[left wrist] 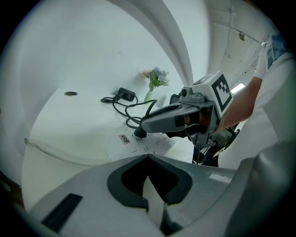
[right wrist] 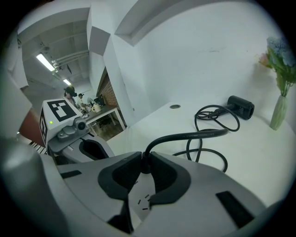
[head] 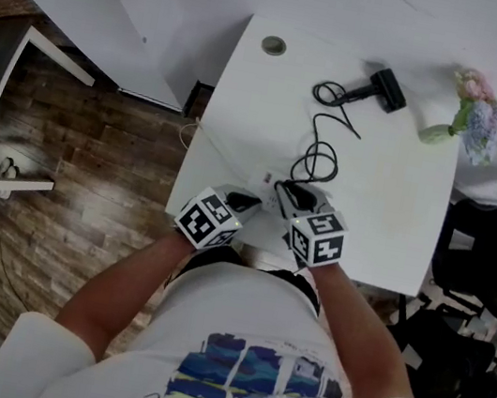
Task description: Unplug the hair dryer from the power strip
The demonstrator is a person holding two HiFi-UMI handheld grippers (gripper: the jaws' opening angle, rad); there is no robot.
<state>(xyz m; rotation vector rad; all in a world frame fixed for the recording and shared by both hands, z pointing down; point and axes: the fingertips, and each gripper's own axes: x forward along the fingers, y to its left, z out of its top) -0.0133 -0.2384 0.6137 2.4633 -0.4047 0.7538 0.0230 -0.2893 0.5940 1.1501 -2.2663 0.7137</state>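
Right tongs (right wrist: 141, 165): closed narrow on the black plug (right wrist: 143, 156), one pad on each flank, low on its body. The cord (right wrist: 199, 134) arches out of the grip toward the right of the frame.

The plug sits in the white power strip (left wrist: 150, 144), low centre in the head view, near the front edge of the surface (head: 400, 201).

The hair dryer (head: 383, 87) lies upper right, well apart from the strip. Its cord runs slack and looped between them. A vase (head: 436, 133) stands near it.

Left tongs (left wrist: 148, 157): tips drawn together with nothing between them, over the strip's near end and just beside the right tongs. I cannot tell whether they bear down on the strip.

Judgement:
- **Stage:** the grip is made and the pull is not yet begun.
- **Pull:** draw straight out along the pins, away from the strip's face, with no sideways rocking.
- **Grip:** keep the hold on the plug body and never on the cord.
- **Strip:** it looks light and will likely lift with the plug, so the left tongs should press it flat first.
- **Slack:** there is enough cord that the dryer should not drag. A short, firm pull is enough.
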